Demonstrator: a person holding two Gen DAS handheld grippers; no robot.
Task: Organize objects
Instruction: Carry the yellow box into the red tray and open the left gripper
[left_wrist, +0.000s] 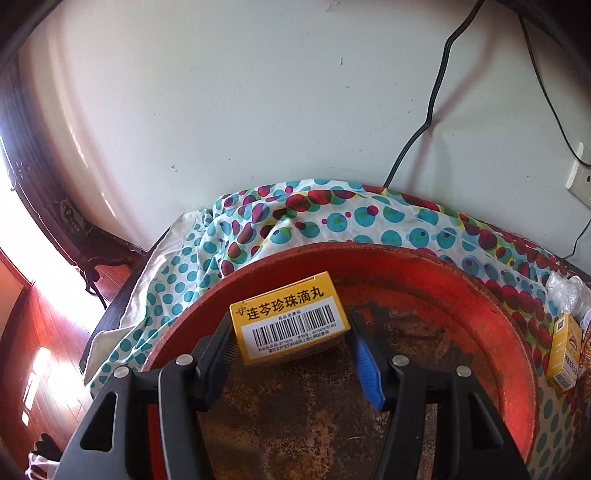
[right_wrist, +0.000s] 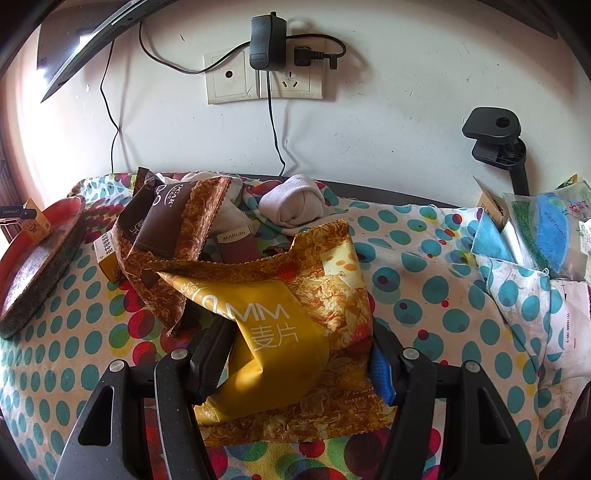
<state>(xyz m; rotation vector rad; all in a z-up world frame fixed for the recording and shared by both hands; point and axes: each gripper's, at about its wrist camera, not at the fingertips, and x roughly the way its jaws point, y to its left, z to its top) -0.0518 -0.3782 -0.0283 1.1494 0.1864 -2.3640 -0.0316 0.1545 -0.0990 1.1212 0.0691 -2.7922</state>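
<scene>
Left claw (left_wrist: 291, 341) clamps the yellow box (left_wrist: 290, 319) over the red tray (left_wrist: 461, 295); right claw (right_wrist: 297, 360) clamps the cereal bag (right_wrist: 291, 325).

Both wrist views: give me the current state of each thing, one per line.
Yellow medicine box: between the left claw pads, over the red tray.
Left claw: around the box; contact unclear.
Yellow cereal bag: crumpled, between the right claw pads.
Brown snack bag: propped up.
White sock: rolled.
</scene>
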